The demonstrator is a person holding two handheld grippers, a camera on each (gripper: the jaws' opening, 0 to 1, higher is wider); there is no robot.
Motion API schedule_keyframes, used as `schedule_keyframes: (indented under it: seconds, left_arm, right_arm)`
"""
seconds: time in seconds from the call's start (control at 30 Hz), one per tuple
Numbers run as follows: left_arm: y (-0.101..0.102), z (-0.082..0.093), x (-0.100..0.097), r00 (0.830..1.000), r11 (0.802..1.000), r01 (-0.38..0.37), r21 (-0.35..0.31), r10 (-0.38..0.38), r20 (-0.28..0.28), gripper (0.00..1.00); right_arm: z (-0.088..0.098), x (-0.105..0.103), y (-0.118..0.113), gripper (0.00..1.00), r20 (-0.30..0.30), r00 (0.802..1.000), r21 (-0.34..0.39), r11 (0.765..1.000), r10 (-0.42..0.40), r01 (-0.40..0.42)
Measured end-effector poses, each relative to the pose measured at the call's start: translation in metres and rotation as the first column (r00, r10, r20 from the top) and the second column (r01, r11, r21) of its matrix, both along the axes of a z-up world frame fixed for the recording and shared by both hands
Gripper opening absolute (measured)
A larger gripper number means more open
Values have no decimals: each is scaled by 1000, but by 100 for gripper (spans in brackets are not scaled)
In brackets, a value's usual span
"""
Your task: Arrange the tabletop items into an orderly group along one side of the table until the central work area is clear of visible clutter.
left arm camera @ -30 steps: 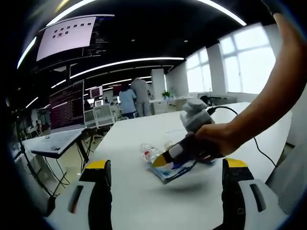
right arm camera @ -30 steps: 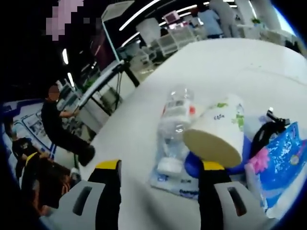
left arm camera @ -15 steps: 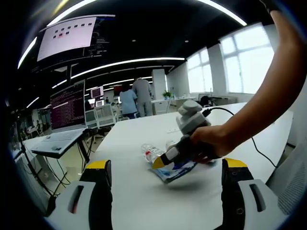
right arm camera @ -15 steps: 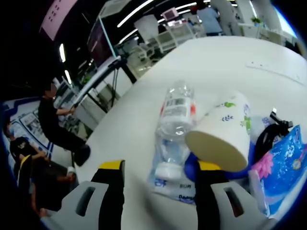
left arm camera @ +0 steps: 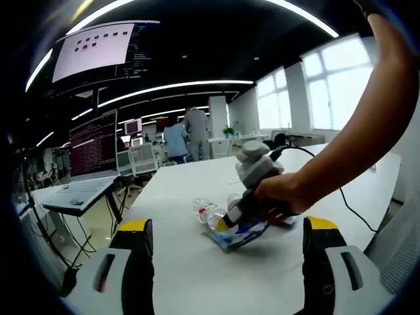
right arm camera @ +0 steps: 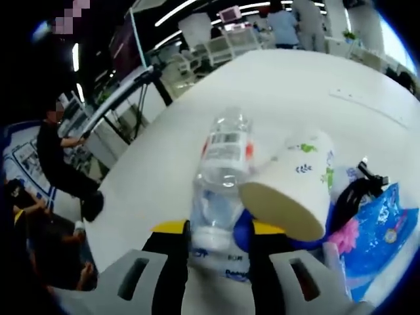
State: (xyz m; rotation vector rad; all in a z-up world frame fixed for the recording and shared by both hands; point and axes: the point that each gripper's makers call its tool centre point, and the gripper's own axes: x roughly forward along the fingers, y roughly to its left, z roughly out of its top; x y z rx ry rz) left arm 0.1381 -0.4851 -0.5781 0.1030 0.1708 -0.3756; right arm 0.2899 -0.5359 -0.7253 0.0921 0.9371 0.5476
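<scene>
White table (left arm camera: 197, 275): right claw (right arm camera: 220, 231) has narrowed onto bottle (right arm camera: 220, 177); left claw (left arm camera: 223, 230) spread

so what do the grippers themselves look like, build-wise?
Left gripper and right gripper: two pale grey jaws each, slotted, with yellow tips and black inner pads. In the left gripper view the right gripper has a black cable trailing off it. The arm is bare.

Bare white surface (left arm camera: 216, 275) is left open between the left gripper (left arm camera: 223, 262) and the clutter. Passage ahead is blocked by the bottle (right arm camera: 220, 174), the paper cup (right arm camera: 292, 190) touching it, and the blue packet (right arm camera: 377, 233) beside.
</scene>
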Motion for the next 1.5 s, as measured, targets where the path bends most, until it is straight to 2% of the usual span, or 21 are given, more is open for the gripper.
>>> schedule_keyframes:
  seconds: [0.1,0.17,0.27,0.3,0.43,0.83,1.17,1.33,1.5]
  left_arm:
    - [0,0,0,1000,1000,-1,1,1,-1,94]
    - [0,0,0,1000,1000,0,3,0,-2,94]
    - [0,0,0,1000,1000,-2,5,2,-2,94]
    - [0,0,0,1000,1000,-3,5,3,-1,94]
    - [1,0,0,1000,1000,-6,4,6,2,94]
    - [1,1,0,1000,1000,-5,0,5,8,94]
    - [2,2,1,1000,1000,-10,-4,10,11,94]
    - [2,3,0,1000,1000,-12,-1,12,12,93]
    - [-1,-1,0,1000,1000,3,6,-3,-12,94]
  right_arm:
    - [-2,2,2,30,-6,1000,-12,1000,15,-16]
    - [-4,2,1,28,-4,1000,-47,999,22,-22]
    - [-8,0,1,20,-23,999,-99,994,39,-41]
    - [-7,3,0,20,-5,999,-120,991,53,-53]
    - [-8,3,2,20,-21,998,-148,987,60,-62]
    - [-1,1,-3,19,-56,998,-101,995,20,-26]
    - [9,-2,-6,19,-65,997,-107,993,47,-54]
    - [20,-7,-7,19,-77,996,-100,993,49,-56]
    - [27,-9,-10,19,-80,995,-105,992,64,-72]
